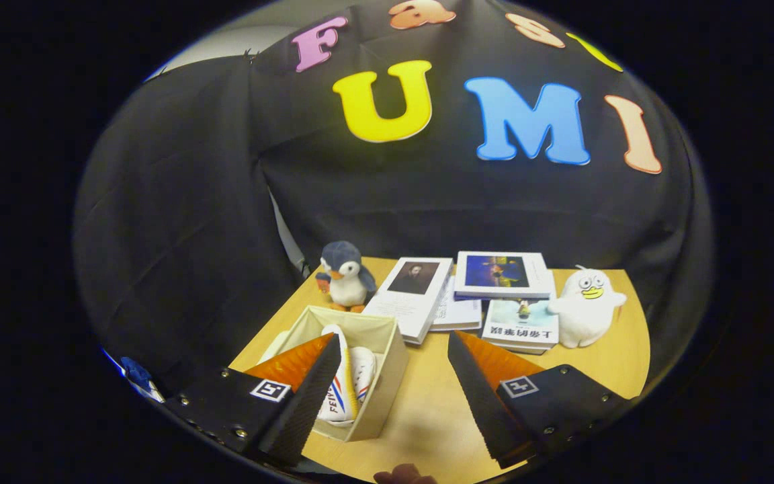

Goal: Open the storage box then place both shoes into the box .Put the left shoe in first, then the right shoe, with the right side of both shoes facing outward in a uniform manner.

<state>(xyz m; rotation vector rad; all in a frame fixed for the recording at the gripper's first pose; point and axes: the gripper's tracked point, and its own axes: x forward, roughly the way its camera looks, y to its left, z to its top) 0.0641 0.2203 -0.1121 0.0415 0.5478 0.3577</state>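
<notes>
Storage box [387,376] sits on the worktop [427,403], open at the top, just ahead of my left finger and partly behind it. Inside it I see white shoes with red and blue stripes [345,390]: one stands on edge near the middle of the box, and a second white shape lies just beside it toward the box's right wall. I cannot tell from here which is the left shoe and which the right, nor which side faces outward.

Claw [394,383] is spread wide and holds nothing; bare worktop shows between the fingers, and the left finger [306,403] overlaps the box's near left part. I cannot tell whether it touches the box or hangs above it.

Beyond the box: a penguin toy [345,275] close behind its far corner, a spread of books [474,296] across the back of the worktop, and a white plush duck [585,306] at the far right of them. All stand well apart from the fingers.

Judgement on step: box is open and seems to hold both shoes, so the task looks at or near its end, with the claw free of the load.

Next move, as I judge it: lift clear without nudging the box wall with the left finger. If the shoes prove uneven, a narrow pinch on the upright shoe's edge would be needed to square it.
</notes>
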